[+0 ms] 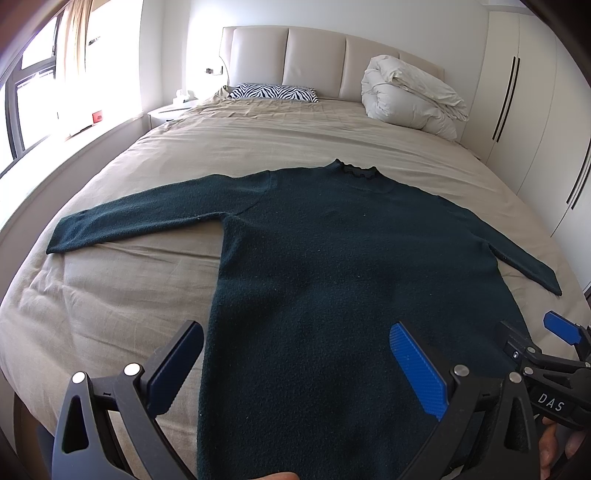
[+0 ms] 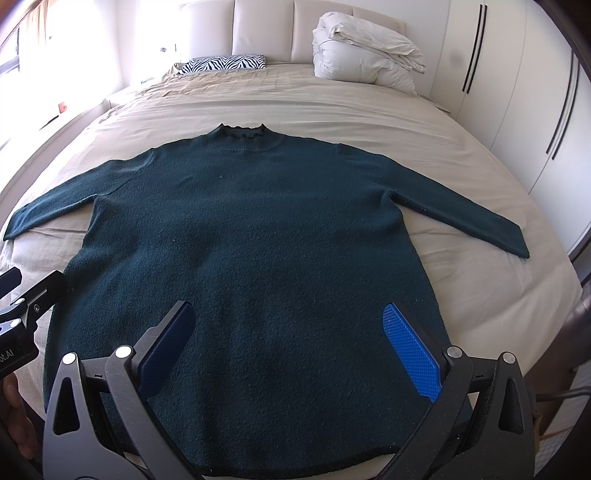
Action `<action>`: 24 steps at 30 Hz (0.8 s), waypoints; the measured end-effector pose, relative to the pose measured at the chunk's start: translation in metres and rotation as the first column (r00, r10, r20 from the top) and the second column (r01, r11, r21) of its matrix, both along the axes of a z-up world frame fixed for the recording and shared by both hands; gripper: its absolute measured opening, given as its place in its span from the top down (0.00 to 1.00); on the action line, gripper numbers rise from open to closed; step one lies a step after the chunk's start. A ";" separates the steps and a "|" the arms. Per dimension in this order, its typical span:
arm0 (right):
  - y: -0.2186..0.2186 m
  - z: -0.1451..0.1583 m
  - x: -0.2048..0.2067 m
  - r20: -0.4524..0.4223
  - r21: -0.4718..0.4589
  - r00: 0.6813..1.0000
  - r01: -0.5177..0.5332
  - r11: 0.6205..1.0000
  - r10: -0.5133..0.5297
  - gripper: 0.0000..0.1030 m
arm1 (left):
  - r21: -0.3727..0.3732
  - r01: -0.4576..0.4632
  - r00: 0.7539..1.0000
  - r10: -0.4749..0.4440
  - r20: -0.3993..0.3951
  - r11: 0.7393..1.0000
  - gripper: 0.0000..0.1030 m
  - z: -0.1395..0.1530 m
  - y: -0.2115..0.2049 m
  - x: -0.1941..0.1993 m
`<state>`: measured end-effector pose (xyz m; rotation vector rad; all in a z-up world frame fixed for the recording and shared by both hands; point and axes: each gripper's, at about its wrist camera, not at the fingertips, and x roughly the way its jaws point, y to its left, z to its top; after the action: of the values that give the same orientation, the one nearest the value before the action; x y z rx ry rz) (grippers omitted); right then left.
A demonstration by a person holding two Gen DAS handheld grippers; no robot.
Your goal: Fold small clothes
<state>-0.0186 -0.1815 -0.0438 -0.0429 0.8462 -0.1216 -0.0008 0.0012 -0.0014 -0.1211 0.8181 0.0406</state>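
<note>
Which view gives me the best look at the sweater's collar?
The right wrist view: the collar sits near centre, its ruffled edge fully visible, with the whole sweater spread flat. The left wrist view shows the collar too, but off to the right and at an angle.

Both wrist views near bed foot, facing headboard; left view offset leftward; both share sweater.

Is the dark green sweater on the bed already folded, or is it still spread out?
Spread out. The sweater lies flat on the bed, both sleeves stretched sideways, collar toward the headboard, no fold visible.
</note>
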 end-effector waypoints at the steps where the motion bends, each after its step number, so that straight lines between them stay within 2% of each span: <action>1: 0.000 0.000 0.000 0.000 0.000 1.000 0.000 1.000 0.000 0.00 | -0.001 -0.002 1.000 0.002 0.001 1.000 0.00 -0.001 0.001 -0.001; 7: 0.003 -0.002 0.001 -0.005 -0.006 1.000 -0.001 1.000 0.001 0.00 | -0.021 -0.002 1.000 0.002 0.008 1.000 0.00 -0.002 0.003 -0.003; 15: 0.013 -0.003 0.005 -0.009 -0.008 1.000 -0.016 1.000 0.016 0.00 | -0.132 0.021 0.998 -0.012 0.067 0.991 0.00 0.004 0.029 -0.004; 18: 0.015 0.002 0.006 0.025 0.022 0.999 -0.026 0.999 0.026 0.00 | -0.243 0.005 0.997 0.015 0.082 0.970 0.00 0.008 0.065 0.004; 21: 0.015 0.013 0.006 0.092 0.081 0.995 -0.039 0.996 0.032 0.00 | -0.369 -0.040 0.990 0.087 0.113 0.929 0.00 0.011 0.115 0.010; 24: 0.017 0.023 0.010 0.137 0.151 0.990 -0.051 0.987 0.030 0.00 | -0.406 -0.110 0.962 0.200 0.186 0.907 0.00 0.017 0.160 0.009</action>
<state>-0.0085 -0.1644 -0.0204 0.0932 0.7174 -0.0203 0.0084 0.1609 0.0153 -0.5636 0.5796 0.0126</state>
